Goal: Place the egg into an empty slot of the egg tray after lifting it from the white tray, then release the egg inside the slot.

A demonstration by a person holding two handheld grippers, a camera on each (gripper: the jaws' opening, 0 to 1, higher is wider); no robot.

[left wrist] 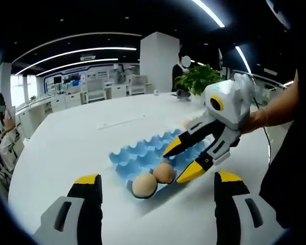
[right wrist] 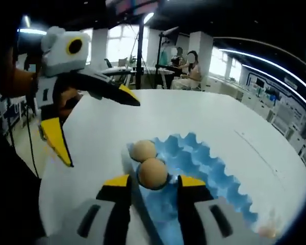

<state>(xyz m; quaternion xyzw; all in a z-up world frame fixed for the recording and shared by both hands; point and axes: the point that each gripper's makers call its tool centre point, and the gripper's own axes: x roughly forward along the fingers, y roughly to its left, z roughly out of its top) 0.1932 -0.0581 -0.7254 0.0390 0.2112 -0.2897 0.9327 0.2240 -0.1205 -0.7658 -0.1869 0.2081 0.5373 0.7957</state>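
A blue egg tray (left wrist: 137, 153) (right wrist: 209, 158) lies on the white table, with two brown eggs in slots at its near end. One egg (left wrist: 164, 172) (right wrist: 153, 173) sits in its slot between the tips of my right gripper (right wrist: 154, 181) (left wrist: 173, 166). The yellow-tipped jaws stand a little wider than the egg and I see no contact, so this gripper is open. The second egg (left wrist: 144, 185) (right wrist: 143, 150) rests in the adjoining slot. My left gripper (left wrist: 157, 178) (right wrist: 103, 133) is wide open and empty, held above the table just short of the tray's end.
The round white table (left wrist: 81, 138) (right wrist: 204, 117) stretches beyond the tray. A potted plant (left wrist: 198, 77) stands at its far side, with a pillar and office desks behind. A small tan blur (right wrist: 268, 232) shows by the tray's far corner. A person's forearm (left wrist: 275, 109) holds the right gripper.
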